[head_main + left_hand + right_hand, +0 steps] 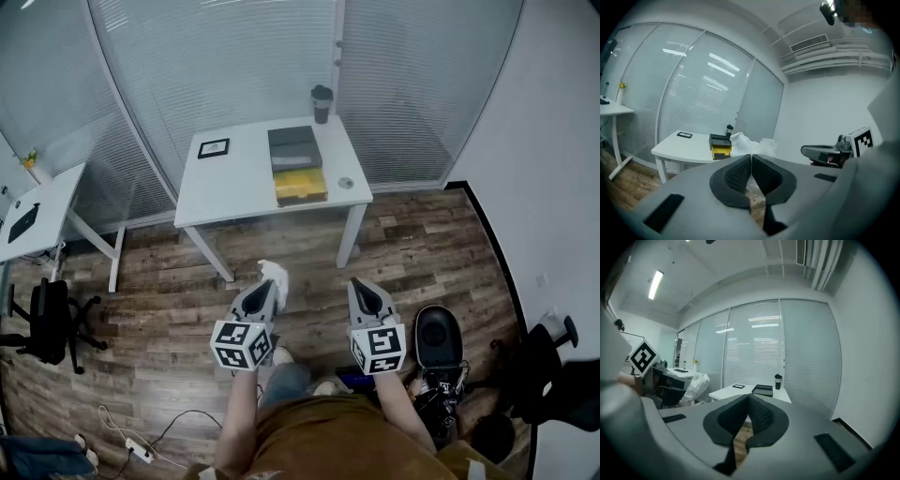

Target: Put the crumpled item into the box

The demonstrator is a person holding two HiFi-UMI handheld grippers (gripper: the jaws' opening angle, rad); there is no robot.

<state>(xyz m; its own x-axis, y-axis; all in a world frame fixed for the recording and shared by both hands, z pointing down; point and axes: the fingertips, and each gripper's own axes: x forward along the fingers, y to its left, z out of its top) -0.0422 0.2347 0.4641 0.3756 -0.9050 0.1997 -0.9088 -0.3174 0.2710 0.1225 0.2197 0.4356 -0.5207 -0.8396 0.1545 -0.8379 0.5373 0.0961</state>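
A white crumpled item (274,276) pokes out past the tips of my left gripper (265,289), which is shut on it above the wood floor. In the left gripper view the crumpled item (754,143) bulges just beyond the closed jaws. The box (299,174), yellow with a dark raised lid, lies on the white table (239,183) some way ahead; it also shows as the box (720,146) and the box (762,390). My right gripper (360,287) hangs beside the left one, shut and empty, and its right gripper (747,397) tips meet.
On the table stand a dark cup (322,103), a black framed card (214,148) and a small round disc (346,183). A second desk (42,211) and an office chair (49,320) are at the left. A black seat (439,339) is at the right, and a power strip (139,451) lies on the floor.
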